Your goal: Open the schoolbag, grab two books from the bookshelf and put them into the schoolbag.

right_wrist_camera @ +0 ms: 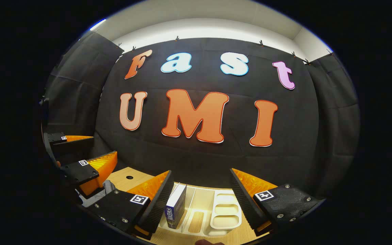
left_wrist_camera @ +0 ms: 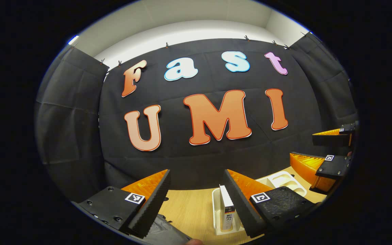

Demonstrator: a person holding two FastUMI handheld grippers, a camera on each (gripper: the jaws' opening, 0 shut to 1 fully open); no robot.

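Fingers of both grippers gape empty: the upright book [right_wrist_camera: 176, 206] in the white bookshelf [right_wrist_camera: 196, 231] stands just inside the right gripper's [right_wrist_camera: 201, 197] left finger (the left gripper [left_wrist_camera: 196, 200] hovers near it too), spine vertical.

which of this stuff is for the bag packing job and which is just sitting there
For the job:
- book standing in the white bookshelf
- left gripper, open
- right gripper, open

Just lying about:
- wooden table
- booth's black cloth wall
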